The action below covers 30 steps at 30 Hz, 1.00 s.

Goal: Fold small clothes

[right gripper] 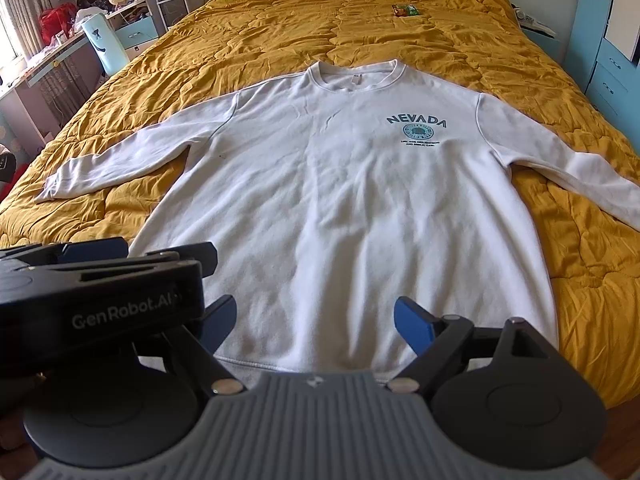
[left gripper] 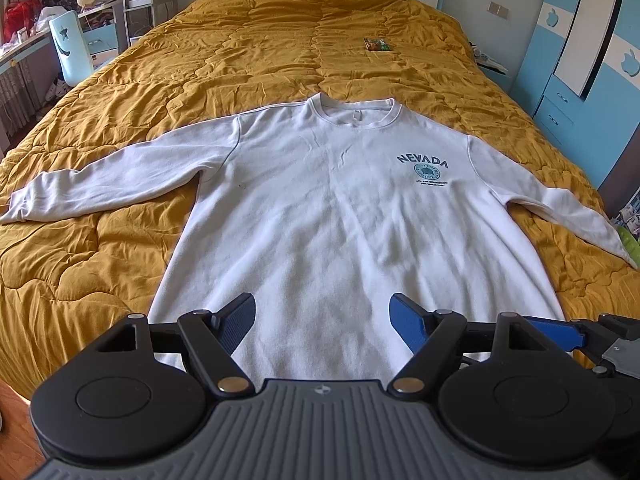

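A white long-sleeved sweatshirt (left gripper: 340,208) (right gripper: 340,184) with a blue "NEVADA" print lies flat, front up, on a mustard-yellow quilt (left gripper: 260,40) (right gripper: 280,32). Both sleeves are spread out sideways and the collar points away from me. My left gripper (left gripper: 322,304) hovers open over the hem, nothing between its blue-padded fingers. My right gripper (right gripper: 314,308) is also open above the hem, just right of the left one. The left gripper's body (right gripper: 92,284) fills the lower left of the right wrist view, and the right gripper's edge (left gripper: 592,336) shows in the left wrist view.
A small green and brown packet (left gripper: 377,45) (right gripper: 405,10) lies on the quilt beyond the collar. A cluttered desk and a pale blue chair (left gripper: 72,52) stand left of the bed. Blue and white cabinets (left gripper: 568,92) line the right side. Wooden floor shows below the bed's near edge.
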### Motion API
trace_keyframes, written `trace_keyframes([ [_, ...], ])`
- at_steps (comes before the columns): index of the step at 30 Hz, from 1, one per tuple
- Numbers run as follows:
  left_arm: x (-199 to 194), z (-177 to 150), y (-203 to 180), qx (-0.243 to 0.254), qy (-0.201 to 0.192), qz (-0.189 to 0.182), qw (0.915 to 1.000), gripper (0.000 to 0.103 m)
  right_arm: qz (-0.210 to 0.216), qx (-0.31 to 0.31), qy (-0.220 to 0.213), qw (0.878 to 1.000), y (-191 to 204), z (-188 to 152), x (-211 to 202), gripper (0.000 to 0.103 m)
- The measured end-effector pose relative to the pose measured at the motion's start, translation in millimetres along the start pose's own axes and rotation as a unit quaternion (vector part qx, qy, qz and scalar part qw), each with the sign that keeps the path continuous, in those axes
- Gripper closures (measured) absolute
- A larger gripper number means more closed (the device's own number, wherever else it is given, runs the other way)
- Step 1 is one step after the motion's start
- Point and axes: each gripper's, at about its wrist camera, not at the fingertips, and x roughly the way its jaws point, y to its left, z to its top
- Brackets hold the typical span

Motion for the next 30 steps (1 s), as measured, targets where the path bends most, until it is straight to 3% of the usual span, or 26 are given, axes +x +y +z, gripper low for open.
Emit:
trace_keyframes([
  [30,2.9,-4.7,3.4,-0.01,0.013,0.0,0.9999,0.013,0.004,-0.002,-0.001,1.0,3.2,-3.2,-1.5,0.021],
])
